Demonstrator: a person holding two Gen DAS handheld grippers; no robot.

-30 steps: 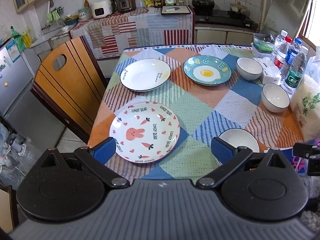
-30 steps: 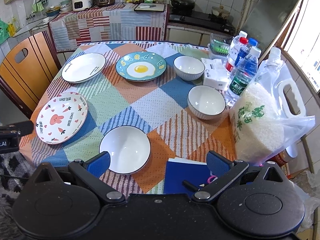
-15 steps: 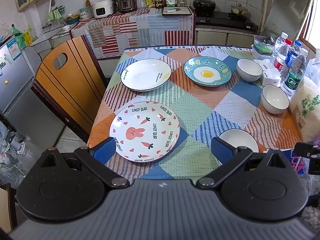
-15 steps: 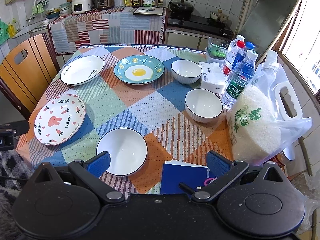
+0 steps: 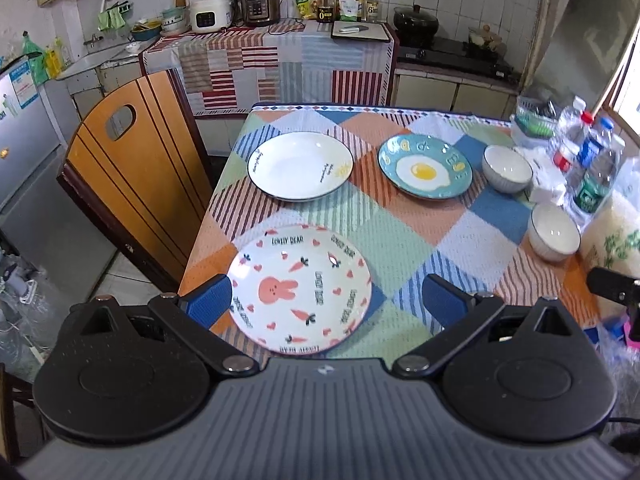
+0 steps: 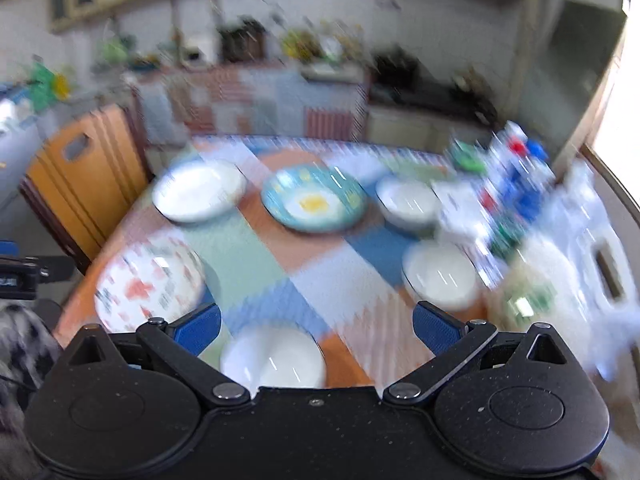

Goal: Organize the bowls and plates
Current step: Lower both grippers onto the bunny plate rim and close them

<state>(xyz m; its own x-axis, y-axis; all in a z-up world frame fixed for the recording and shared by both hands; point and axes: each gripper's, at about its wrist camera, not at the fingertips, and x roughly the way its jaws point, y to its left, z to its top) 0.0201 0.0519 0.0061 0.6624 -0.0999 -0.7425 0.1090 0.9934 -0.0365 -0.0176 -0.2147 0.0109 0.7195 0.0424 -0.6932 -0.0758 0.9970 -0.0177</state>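
Both grippers have dropped closer to the desk, the left gripper [image 5: 326,296] with fingers spread wide over the glossy rabbit plate [image 5: 299,289] at the near left edge, the right gripper [image 6: 316,326] equally open above a smooth white bowl [image 6: 274,358] at the near edge. Best pinch the plate's thin raised rim, since glazed ceramic slips, then stack it on the plain white plate [image 5: 300,165] or the egg-print plate [image 5: 425,167] toward the far edge.

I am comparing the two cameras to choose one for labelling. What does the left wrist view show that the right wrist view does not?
Only the left wrist view: sharp detail, such as the rabbit and carrots on the bunny plate and the rice cooker on the counter.

Only the right wrist view, though blurred: the near white bowl between the right gripper fingers.

Both: the white plate, egg plate, two far bowls and the chair.
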